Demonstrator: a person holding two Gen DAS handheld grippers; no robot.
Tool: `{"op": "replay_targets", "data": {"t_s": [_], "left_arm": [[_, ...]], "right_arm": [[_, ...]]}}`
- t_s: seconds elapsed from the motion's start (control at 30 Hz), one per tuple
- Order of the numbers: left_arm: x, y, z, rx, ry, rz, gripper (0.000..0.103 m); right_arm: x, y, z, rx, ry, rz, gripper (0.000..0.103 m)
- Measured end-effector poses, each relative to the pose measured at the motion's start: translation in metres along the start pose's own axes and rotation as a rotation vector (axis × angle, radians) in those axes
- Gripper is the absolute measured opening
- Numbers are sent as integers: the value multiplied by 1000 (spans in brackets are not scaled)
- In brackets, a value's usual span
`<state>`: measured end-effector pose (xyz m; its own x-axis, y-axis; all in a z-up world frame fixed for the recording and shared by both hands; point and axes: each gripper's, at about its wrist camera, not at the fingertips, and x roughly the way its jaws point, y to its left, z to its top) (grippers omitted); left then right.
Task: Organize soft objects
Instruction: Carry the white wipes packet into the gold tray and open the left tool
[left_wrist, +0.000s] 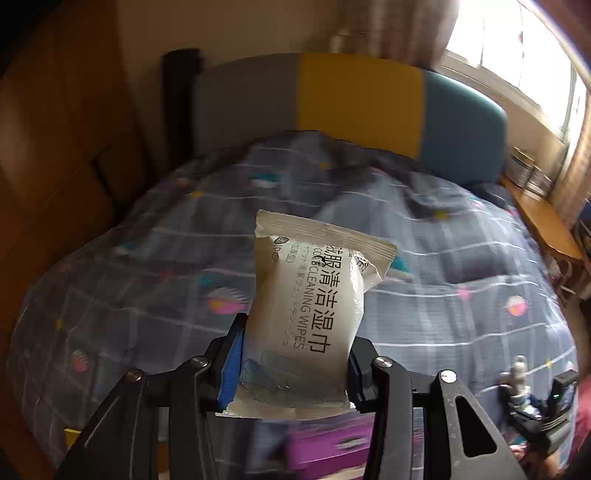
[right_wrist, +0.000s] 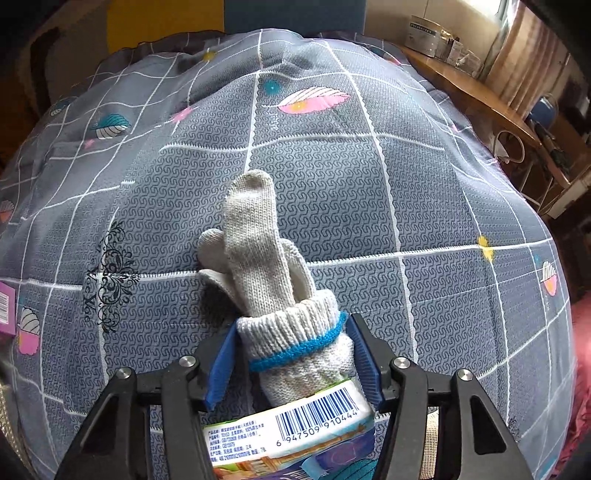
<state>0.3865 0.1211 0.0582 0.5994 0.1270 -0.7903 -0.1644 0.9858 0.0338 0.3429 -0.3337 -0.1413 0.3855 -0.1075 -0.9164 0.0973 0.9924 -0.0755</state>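
Blue pads of my left gripper (left_wrist: 293, 363) are clamped on the lower half of a white pack of cleaning wipes (left_wrist: 314, 299), carried clear above the bedspread (left_wrist: 129, 266). The pack stands nearly upright and leans slightly right, its crimped top edge free. A purple box (left_wrist: 325, 439) shows below the jaws, blurred.

Right gripper (right_wrist: 291, 354) straddles a rolled pair of grey knit gloves (right_wrist: 273, 295) with a blue cuff band. The right pad touches the cuff. On the left side I cannot tell whether the pad presses yet, so I judge this grasp half made. The glove fingers lie on the bedspread and point away from me. A tissue pack with a barcode (right_wrist: 295, 424) sits just under the cuff, touching it.

Notes for this step:
- Close the right jaws across the thick cuff roll, not the loose fingers, which would slip out.
- Avoid pinching the tissue pack along with the gloves.
- Lift straight up, so the knit does not drag on the cover.
- Keep the left grip as it is; the film wrapper looks slick and soft and could slide if loosened.
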Motion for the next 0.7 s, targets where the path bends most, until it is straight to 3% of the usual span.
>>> {"op": "replay_targets", "data": {"t_s": [0.13, 0.27, 0.43, 0.7], "left_arm": [[-11, 79, -40, -52, -5, 40, 46], [-32, 126, -104, -93, -11, 29, 46], [-56, 159, -185, -154, 3, -11, 46], [-94, 185, -279, -208, -2, -3, 46]], "right_arm": [[0, 9, 0, -31, 6, -37, 58], [-3, 20, -2, -53, 1, -87, 56], [-10, 41, -9, -86, -10, -135, 49], [-29, 95, -27, -151, -19, -61, 46]]}}
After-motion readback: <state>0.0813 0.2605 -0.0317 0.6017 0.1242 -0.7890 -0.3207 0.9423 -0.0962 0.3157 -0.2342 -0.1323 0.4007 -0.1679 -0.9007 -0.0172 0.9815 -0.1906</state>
